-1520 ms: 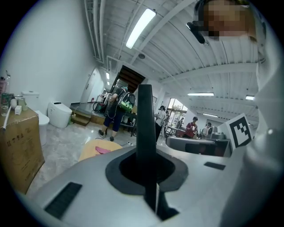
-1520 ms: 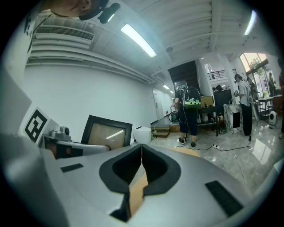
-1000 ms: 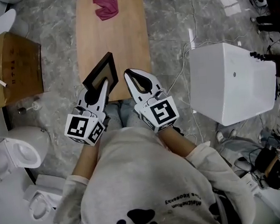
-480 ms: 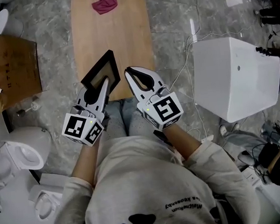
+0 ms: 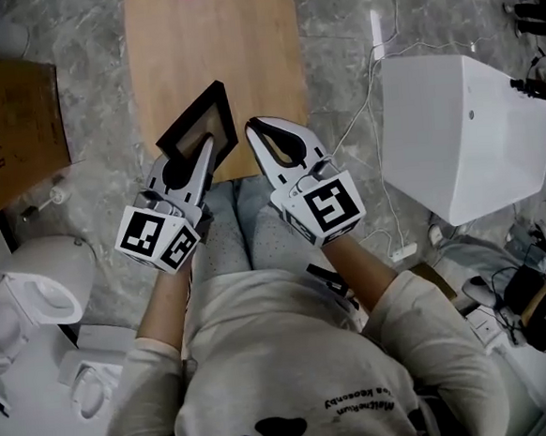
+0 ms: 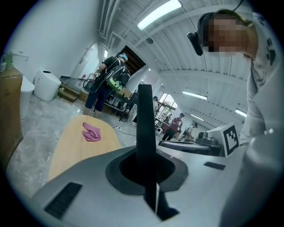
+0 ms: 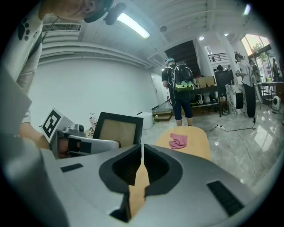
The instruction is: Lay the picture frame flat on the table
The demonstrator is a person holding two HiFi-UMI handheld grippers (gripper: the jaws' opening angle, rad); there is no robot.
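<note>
The black picture frame [image 5: 193,125] with a tan panel stands tilted over the near end of the wooden table [image 5: 242,64]. My left gripper [image 5: 206,152] is shut on its lower edge. In the left gripper view the frame [image 6: 144,124] shows edge-on as a dark bar clamped between the jaws. My right gripper [image 5: 252,126] hangs just right of the frame, shut with nothing in it. In the right gripper view its jaws [image 7: 142,153] meet over the table [image 7: 195,144], and the frame [image 7: 117,128] stands to the left in the other gripper [image 7: 84,144].
A pink cloth [image 6: 92,132] lies at the table's far end. A large white box [image 5: 465,141] sits on the floor to the right, with cables beside it. A cardboard box [image 5: 11,120] and a white toilet [image 5: 35,297] stand at left. People stand in the background.
Both grippers have sunk toward the table's near end, the left one carrying the frame down with it. The frame is still held and tilted; both stay shut.
</note>
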